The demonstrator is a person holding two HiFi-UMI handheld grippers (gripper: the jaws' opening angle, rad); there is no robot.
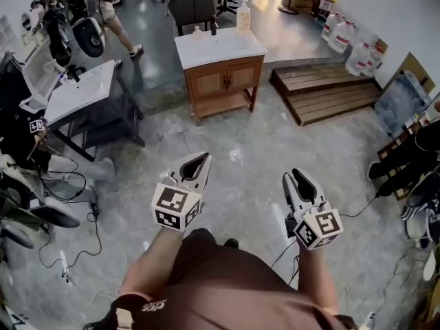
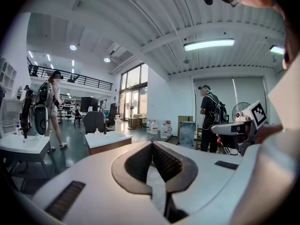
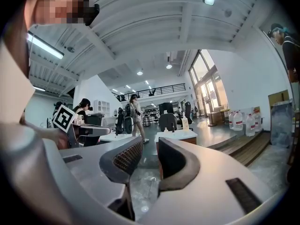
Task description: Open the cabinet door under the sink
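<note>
Closest to me, both tongs are held out over the grey floor, side by side and apart from each other. My left tongs are fully closed, their ribbed pads pressed together and gripping nothing. My right tongs stand partly open, with a clear gap between the pads; only the floor shows through that gap, and they touch nothing. Well ahead of both, across the floor, stands the wooden cabinet under the white sink. Its two doors are both shut. On the sink top a pump bottle stands at the back right corner and a small bottle near the back left; what either holds I cannot tell. To the right, past a low wooden platform, several big water jugs stand along the wall, and I cannot make out how full they are.
</note>
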